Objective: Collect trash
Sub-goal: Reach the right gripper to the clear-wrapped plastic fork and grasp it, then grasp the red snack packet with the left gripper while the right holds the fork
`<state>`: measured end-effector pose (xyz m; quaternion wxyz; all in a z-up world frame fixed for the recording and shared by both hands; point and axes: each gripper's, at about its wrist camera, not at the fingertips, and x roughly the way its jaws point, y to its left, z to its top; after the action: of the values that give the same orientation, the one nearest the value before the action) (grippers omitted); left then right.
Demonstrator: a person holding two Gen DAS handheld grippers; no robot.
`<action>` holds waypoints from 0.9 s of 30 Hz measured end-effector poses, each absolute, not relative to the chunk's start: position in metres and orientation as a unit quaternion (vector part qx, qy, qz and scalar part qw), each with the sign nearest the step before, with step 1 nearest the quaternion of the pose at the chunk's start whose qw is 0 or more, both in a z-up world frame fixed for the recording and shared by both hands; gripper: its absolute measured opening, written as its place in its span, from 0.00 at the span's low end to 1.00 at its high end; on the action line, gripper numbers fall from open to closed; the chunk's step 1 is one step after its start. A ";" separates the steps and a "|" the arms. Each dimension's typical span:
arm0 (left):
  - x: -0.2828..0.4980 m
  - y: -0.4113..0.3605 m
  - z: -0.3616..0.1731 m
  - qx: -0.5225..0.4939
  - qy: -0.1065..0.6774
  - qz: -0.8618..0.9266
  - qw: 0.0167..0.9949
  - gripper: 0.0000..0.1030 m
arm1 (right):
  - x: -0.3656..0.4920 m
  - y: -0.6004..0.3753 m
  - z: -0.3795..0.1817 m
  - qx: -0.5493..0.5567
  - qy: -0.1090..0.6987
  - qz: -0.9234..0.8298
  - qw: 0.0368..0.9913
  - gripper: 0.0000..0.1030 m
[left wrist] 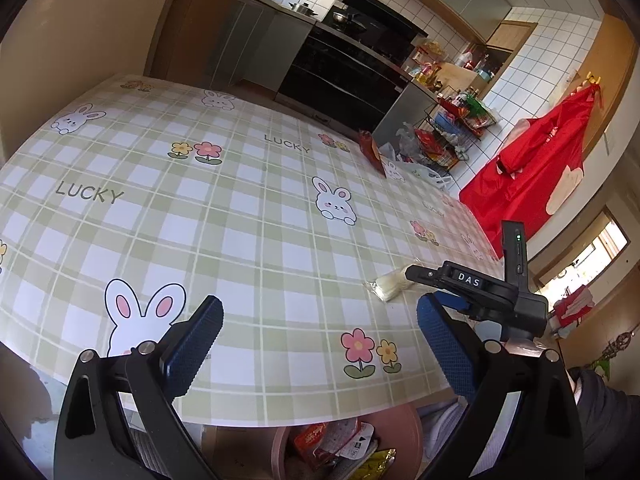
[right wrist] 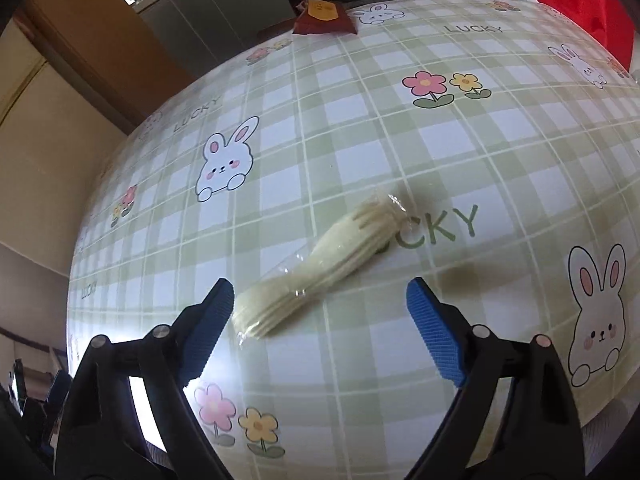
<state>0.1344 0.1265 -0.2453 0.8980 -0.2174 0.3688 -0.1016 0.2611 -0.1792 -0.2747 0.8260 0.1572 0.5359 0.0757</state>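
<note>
Right gripper [right wrist: 320,312], jaws wide and empty, hovers over the fork pack [right wrist: 320,268] on the table [right wrist: 400,152]; its slick wrap may slip. Left gripper [left wrist: 320,344] gapes idle.

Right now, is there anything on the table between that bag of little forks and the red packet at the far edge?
No. In the right wrist view, only bare tablecloth lies between the bag of forks and the red packet.
</note>
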 end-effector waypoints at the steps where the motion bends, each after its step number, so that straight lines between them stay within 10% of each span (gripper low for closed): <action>1: 0.136 0.129 -0.248 -0.221 0.368 -0.097 0.898 0.92 | 0.266 -0.177 -0.277 0.156 0.539 0.063 0.825 0.81; 14: 0.150 0.144 -0.273 -0.241 0.373 -0.073 0.893 0.92 | 0.274 -0.146 -0.283 0.026 0.530 0.025 0.847 0.71; 20: 0.172 0.140 -0.270 -0.235 0.371 -0.071 0.896 0.92 | 0.260 -0.159 -0.279 -0.024 0.505 0.083 0.859 0.19; 27: 0.230 0.111 -0.248 -0.208 0.370 -0.093 0.901 0.92 | 0.262 -0.208 -0.256 0.022 0.463 0.113 0.879 0.16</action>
<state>0.2299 0.1113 -0.2477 0.9009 -0.2077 0.3696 -0.0930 0.2622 -0.2075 -0.2563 0.8789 0.0215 0.4630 0.1130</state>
